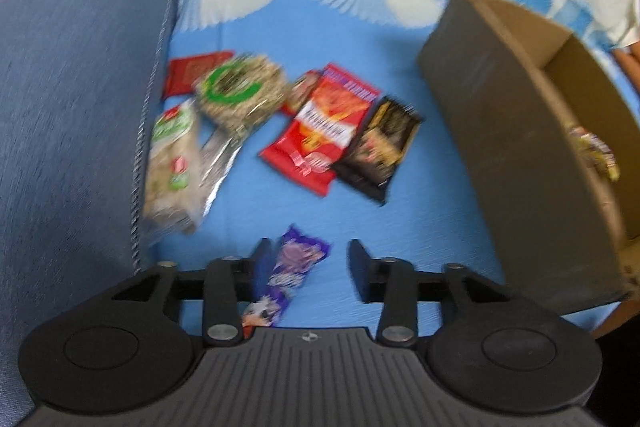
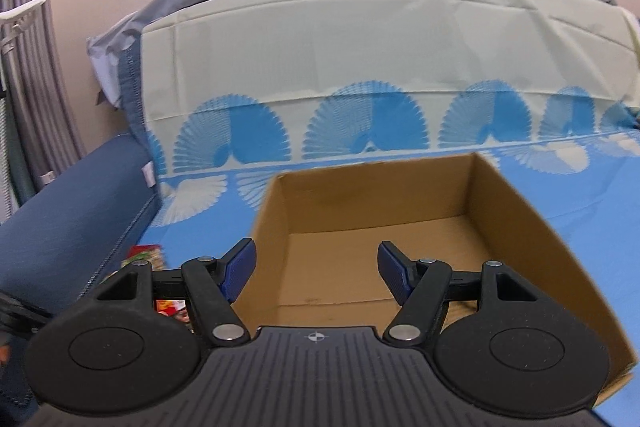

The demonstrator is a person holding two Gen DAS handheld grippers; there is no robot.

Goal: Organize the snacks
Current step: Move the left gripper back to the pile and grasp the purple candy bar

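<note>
The snacks lie scattered on a sofa seat covered with a blue fan-patterned cloth point(image 1: 260, 211), most of them bunched toward the left side, against the blue armrest point(image 1: 76, 99). The left tongs point(image 1: 306, 267) hang low over the seat's near edge with their jaws spread, and a purple snack packet point(image 1: 294, 263) lies between them, crowding the left finger rather than sitting centred. It looks like the next piece to be picked up, though the jaws are not yet touching it as far as I can tell; the view is blurred.

Farther in are a red packet point(image 1: 320, 131) with a black packet point(image 1: 380, 151) just beside it on the right, a round green-labelled pack point(image 1: 240, 95) overlapping a dark red one point(image 1: 192, 71), and a pale bag point(image 1: 174, 163) hard against the armrest.

The cardboard box point(image 1: 500, 147) stands at the right side of the seat, open on top. The right tongs point(image 2: 316, 267) hover over its near wall, jaws spread and holding nothing. One wrapped snack point(image 1: 592, 151) shows inside the box in the left view.

To do this well, I would shift the left tongs a little leftward so the purple packet sits mid-gap, then close across its narrow width near the middle, not on the crimped end. A thin foil wrapper is likely to slide or fold, so a firm, square pinch matters. The lift must clear the box's tall near wall before the release.
</note>
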